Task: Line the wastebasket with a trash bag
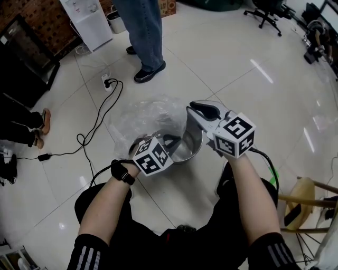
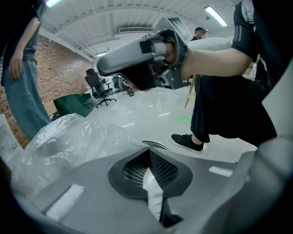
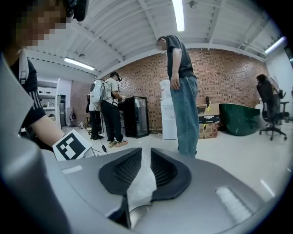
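l gripper (image 2: 147, 151) shut, r gripper (image 3: 142, 153) ajar

1. A round, shiny metal wastebasket (image 1: 191, 149) stands on the glossy white tiled floor (image 1: 253, 79).
2. A crumpled clear plastic trash bag (image 1: 145, 117) bunches against its far-left side.
3. The left gripper (image 1: 171, 140) and right gripper (image 1: 196, 108) meet above it.
4. A person in blue jeans (image 1: 142, 31) stands beyond.

A big office workroom is showing here, with long lights (image 3: 178, 13) glowing over a brick wall (image 3: 224, 87), a shiny white floor (image 1: 222, 68), rolling chairs (image 1: 266, 11) and a water cooler (image 1: 87, 21).
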Demonstrator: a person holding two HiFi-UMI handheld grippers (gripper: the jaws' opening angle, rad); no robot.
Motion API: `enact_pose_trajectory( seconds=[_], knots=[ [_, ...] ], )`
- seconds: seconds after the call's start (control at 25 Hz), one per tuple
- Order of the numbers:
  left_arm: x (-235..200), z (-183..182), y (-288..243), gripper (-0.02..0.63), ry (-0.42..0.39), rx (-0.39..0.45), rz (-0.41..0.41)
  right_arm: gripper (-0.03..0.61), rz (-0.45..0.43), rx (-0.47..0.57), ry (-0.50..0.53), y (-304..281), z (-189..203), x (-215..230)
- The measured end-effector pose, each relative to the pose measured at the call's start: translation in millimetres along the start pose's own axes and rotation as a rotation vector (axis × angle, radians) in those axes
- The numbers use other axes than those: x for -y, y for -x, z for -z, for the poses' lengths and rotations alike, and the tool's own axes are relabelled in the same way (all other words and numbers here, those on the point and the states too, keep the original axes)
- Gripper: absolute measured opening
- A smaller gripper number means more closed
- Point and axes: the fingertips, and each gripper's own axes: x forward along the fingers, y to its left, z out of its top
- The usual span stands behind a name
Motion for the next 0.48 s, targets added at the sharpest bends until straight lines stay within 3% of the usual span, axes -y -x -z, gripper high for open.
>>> enact_pose_trajectory(
  seconds=[0.24, 0.48],
  knots=[
    [30.1, 8.8, -22.4, 0.003, -0.013, -0.028, 0.098, 0.161, -0.06, -0.137, 0.068, -28.5, 37.0, -13.1],
    [32.9, 6.6, -21.8, 0.014, -0.014, -0.012, 0.111, 0.163, -0.108, -0.279, 0.08, -53.0, 78.0, -24.4]
  ],
)
